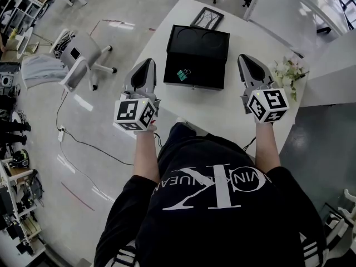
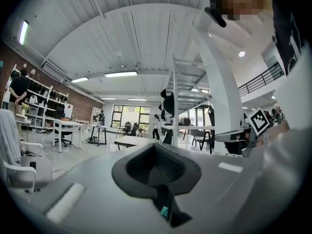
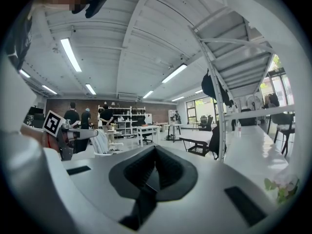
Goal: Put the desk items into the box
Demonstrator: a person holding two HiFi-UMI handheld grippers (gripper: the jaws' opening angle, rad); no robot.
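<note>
A black open box (image 1: 197,54) stands on the white table (image 1: 233,110), and a teal binder clip (image 1: 182,74) lies at its front left part. My left gripper (image 1: 147,65) hovers just left of the box, jaws together and holding nothing. My right gripper (image 1: 243,60) hangs just right of the box, also shut and empty. In the left gripper view the closed jaws (image 2: 156,152) point out over the room. The right gripper view shows the same: closed jaws (image 3: 155,152) with nothing in them.
A dark picture frame (image 1: 207,18) lies beyond the box. A bunch of pale flowers (image 1: 289,71) sits at the table's right edge. A white office chair (image 1: 83,60) and a cable (image 1: 72,138) are on the floor to the left. Shelves line the far left.
</note>
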